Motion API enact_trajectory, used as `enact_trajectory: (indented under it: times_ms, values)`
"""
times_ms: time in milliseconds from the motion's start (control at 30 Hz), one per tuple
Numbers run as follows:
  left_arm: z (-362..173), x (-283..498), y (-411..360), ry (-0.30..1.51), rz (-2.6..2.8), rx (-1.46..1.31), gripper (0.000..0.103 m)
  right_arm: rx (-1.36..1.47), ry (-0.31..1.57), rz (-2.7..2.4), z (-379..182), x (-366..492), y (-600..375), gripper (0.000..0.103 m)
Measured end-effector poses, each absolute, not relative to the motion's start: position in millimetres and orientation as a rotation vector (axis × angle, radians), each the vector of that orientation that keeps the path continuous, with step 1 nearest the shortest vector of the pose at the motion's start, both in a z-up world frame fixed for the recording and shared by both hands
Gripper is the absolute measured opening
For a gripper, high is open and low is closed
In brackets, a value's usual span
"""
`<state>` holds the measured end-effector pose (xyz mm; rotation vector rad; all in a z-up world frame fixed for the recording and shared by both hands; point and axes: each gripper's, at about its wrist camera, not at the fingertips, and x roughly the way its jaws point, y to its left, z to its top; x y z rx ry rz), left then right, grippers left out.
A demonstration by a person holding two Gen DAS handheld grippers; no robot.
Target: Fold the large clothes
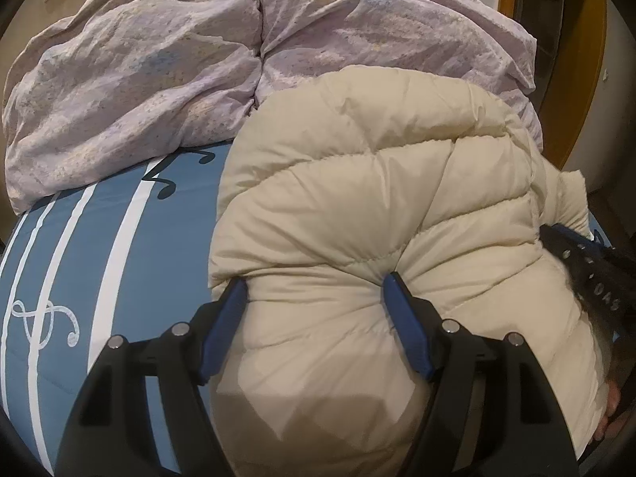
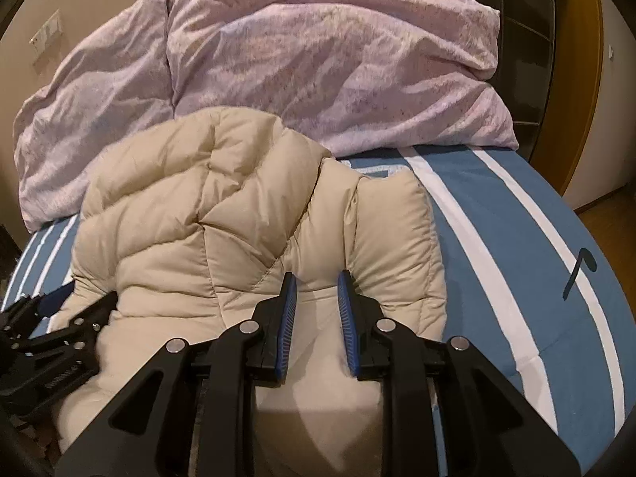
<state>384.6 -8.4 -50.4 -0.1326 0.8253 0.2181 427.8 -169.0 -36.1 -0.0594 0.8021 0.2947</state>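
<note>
I see the jacket (image 1: 357, 206) lying on the bed (image 1: 79, 278), filling the centre and lower right of the left wrist frame. Behind it, across the top of the frame, the duvet (image 1: 159, 59) is heaped on the bed. My left gripper (image 1: 316, 286) sits at the bottom centre, its jaws either side of a bulge of jacket. In the right wrist frame my right gripper (image 2: 317, 282) sits at the bottom centre on the jacket, bare bed to its right.
</note>
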Motion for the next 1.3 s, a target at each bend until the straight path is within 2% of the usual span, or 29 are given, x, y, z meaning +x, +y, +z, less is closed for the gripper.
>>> enact_trajectory:
  times_ms: [833, 1233, 1300]
  values:
    - [-60, 389, -13, 0.717, 0.222, -0.087, 0.075, -0.069, 0.792, 0.281, -54, 436, -165, 0.023]
    - [-59, 389, -14, 0.724, 0.229, -0.065, 0.076, -0.069, 0.794, 0.285, -53, 436, -165, 0.024]
    - [-52, 387, -13, 0.746, 0.220, -0.063, 0.076, -0.053, 0.801, 0.296, -48, 434, -169, 0.027]
